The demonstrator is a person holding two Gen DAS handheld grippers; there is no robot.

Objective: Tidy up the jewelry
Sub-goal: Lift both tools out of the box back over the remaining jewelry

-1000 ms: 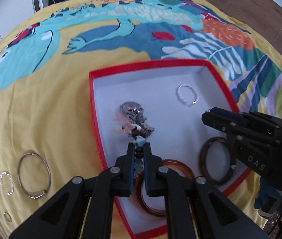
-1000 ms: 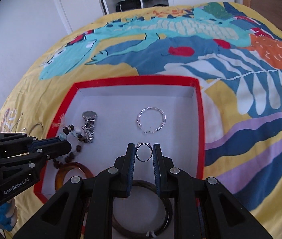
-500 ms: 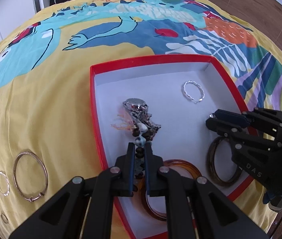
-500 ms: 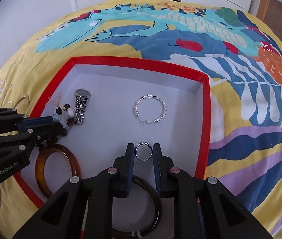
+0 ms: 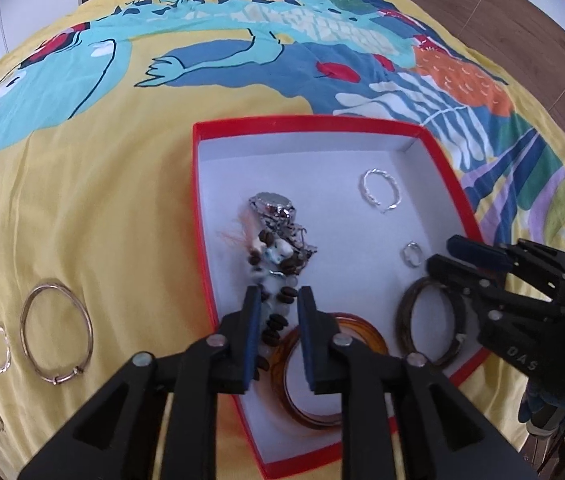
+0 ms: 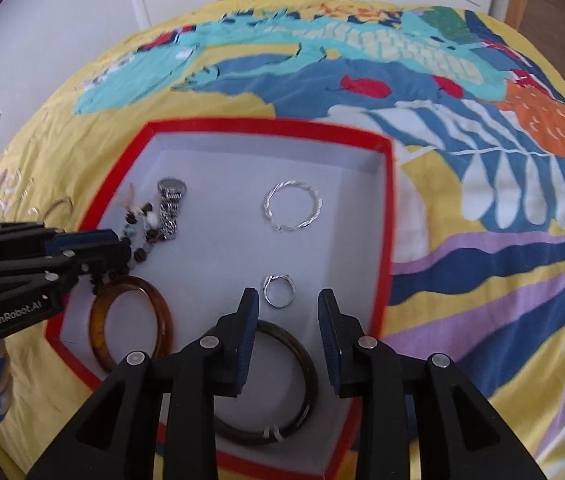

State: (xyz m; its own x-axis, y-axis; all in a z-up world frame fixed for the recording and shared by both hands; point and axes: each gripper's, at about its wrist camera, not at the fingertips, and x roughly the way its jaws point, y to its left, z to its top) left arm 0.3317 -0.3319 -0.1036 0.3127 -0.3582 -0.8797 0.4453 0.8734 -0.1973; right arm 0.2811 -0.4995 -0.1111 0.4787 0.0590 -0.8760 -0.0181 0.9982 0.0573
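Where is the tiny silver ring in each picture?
Left wrist view: the small silver ring lies on the white floor of the red box, right of middle, close to the right gripper.
Right wrist view: the ring lies just beyond the right gripper's open fingers, low in the middle.
Shared landmark: the twisted silver bangle beyond the ring.

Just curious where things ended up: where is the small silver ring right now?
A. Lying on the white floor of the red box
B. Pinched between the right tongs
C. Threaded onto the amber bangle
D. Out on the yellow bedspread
A. The small silver ring lies on the white floor of the red box, just ahead of the right tongs, whose jaws have just been opening and stand clear of it.
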